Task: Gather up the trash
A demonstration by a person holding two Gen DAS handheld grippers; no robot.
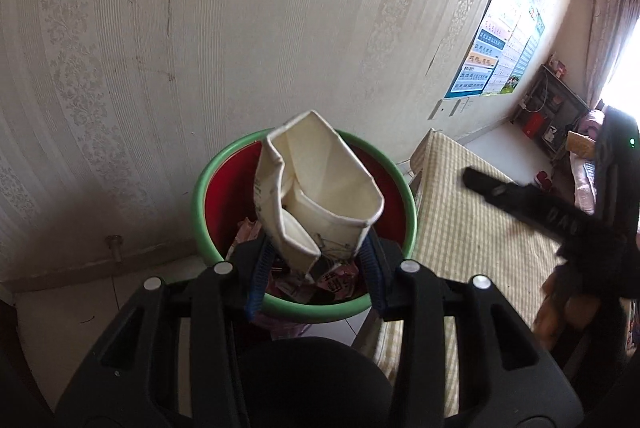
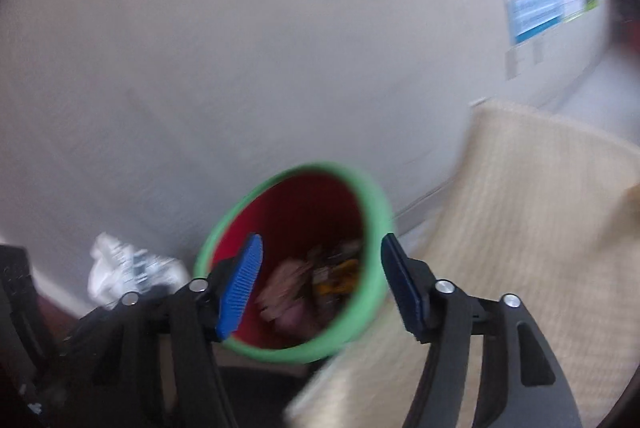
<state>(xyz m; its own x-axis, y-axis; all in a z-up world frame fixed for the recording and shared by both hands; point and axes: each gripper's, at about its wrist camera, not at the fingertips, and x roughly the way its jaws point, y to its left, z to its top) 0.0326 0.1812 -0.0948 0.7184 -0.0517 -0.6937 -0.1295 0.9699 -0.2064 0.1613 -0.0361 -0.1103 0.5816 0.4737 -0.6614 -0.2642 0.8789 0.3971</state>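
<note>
My left gripper [image 1: 316,260] is shut on a crushed white paper cup [image 1: 320,191] and holds it above the trash bin [image 1: 408,199], which has a green rim and red inside with wrappers [image 1: 336,282] at the bottom. My right gripper [image 2: 320,276] is open and empty, pointing at the same bin [image 2: 376,228], blurred by motion. The white cup also shows at the left of the right wrist view [image 2: 120,268], held by the other gripper. The right gripper shows in the left wrist view [image 1: 520,199] over the table.
The bin stands on the floor by a patterned wall [image 1: 160,67]. A table with a beige checked cloth [image 1: 472,228] is to its right, also seen in the right wrist view [image 2: 520,228]. A poster [image 1: 500,47] hangs on the wall; shelves [image 1: 548,107] stand beyond.
</note>
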